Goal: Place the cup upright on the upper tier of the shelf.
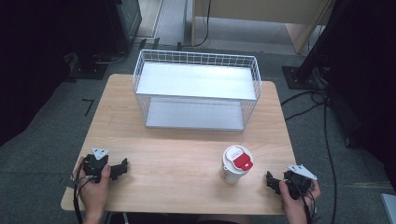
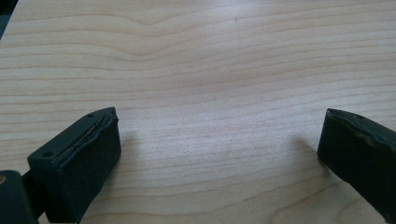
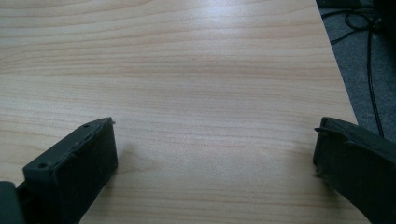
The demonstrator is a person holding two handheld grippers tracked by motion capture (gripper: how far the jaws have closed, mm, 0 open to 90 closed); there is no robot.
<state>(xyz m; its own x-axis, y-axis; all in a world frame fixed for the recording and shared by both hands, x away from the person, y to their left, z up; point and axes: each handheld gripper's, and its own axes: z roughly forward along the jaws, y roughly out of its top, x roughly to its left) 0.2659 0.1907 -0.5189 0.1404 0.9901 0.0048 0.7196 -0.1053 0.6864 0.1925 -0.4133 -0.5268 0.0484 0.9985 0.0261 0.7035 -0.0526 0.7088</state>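
Both grippers rest low on the wooden table (image 1: 187, 158) with jaws spread wide and nothing between them — the left gripper (image 1: 122, 168) near the front left corner, the right gripper (image 1: 271, 181) near the front right. The white cup (image 1: 235, 164) with a red-tabbed lid stands upright just beside the right gripper, well in front of the white wire rack (image 1: 196, 88).

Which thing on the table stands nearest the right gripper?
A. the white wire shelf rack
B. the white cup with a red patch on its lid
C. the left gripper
B: in the high view the cup stands just beside the right gripper, while the rack sits at the table's far side.
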